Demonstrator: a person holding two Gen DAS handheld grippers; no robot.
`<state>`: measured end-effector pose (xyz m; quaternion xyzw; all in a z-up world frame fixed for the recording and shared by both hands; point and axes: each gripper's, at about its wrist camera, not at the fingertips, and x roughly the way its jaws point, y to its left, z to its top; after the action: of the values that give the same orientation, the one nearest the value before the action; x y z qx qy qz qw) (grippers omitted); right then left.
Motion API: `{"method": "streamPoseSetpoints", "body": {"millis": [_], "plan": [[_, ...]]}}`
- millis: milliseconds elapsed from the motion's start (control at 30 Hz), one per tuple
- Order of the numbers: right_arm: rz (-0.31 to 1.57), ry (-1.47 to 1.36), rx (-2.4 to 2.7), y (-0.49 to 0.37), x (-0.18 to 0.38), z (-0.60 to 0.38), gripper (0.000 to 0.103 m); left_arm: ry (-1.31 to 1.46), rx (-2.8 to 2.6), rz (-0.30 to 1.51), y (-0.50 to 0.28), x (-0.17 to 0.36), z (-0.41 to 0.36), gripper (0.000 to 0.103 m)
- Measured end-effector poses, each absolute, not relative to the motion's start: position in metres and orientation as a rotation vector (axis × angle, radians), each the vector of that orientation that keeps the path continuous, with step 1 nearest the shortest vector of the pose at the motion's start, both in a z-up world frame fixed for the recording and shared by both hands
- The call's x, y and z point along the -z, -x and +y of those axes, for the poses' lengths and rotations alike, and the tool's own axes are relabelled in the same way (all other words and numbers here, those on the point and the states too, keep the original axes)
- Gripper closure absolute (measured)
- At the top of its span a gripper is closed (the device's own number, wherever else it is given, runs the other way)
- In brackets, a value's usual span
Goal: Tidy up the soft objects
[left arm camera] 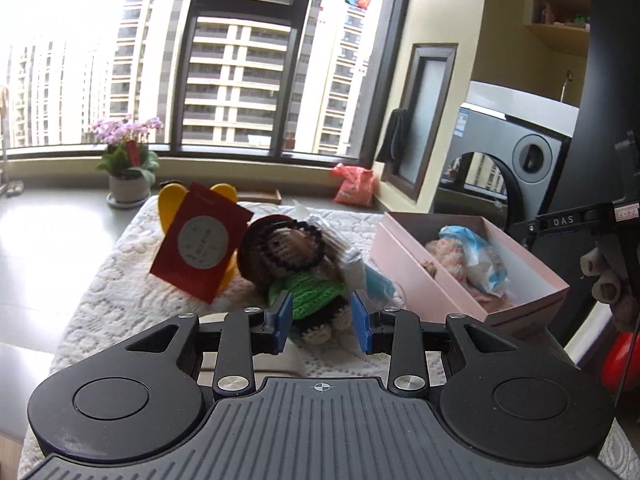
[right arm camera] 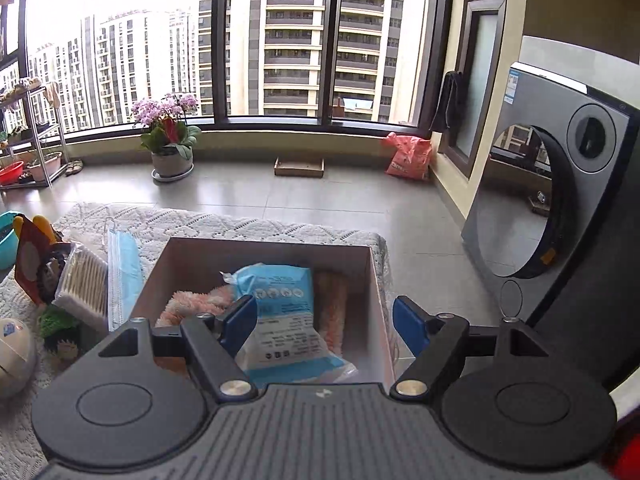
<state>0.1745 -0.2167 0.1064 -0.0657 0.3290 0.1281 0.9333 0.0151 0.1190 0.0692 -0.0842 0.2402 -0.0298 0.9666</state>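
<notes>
- A white quilted cloth covers the desk, which stands on a grey tiled floor before a wide dark-framed window facing tall apartment blocks.
- On the floor by the window: a white pot of pink orchids, a flat wooden tray and an orange-red plastic bag. A grey front-loading washing machine stands at the right.
- A pink rectangular cardboard box sits on the cloth; in it lie a blue-and-white plastic packet and pink fluffy cloths.
- The left gripper is partly open, empty, its blue pads either side of a crocheted doll with brown face and green jumper, which lies on the cloth beside a red envelope; whether the pads touch it I cannot tell.
- The right gripper is spread wide over the box, holding nothing.
- A clear tub of cotton swabs and a blue face mask lie left of the box.
</notes>
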Motion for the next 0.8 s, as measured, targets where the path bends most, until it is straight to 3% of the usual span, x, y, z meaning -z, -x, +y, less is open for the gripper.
{"method": "streamPoseSetpoints", "body": {"millis": [233,433,800], "plan": [[0.828,-0.074,-0.186,-0.143,-0.063,-0.256,0.025,0.299,-0.051,0.501,0.009,-0.042,0.184,0.068],[0.823,-0.100,-0.260,-0.133,-0.070,-0.222,0.023,0.359,-0.032,0.518,0.012,-0.032,0.200,0.068],[0.593,0.132,-0.434,-0.100,-0.125,-0.147,0.022,0.429,-0.004,0.518,-0.016,-0.023,0.222,0.068]]}}
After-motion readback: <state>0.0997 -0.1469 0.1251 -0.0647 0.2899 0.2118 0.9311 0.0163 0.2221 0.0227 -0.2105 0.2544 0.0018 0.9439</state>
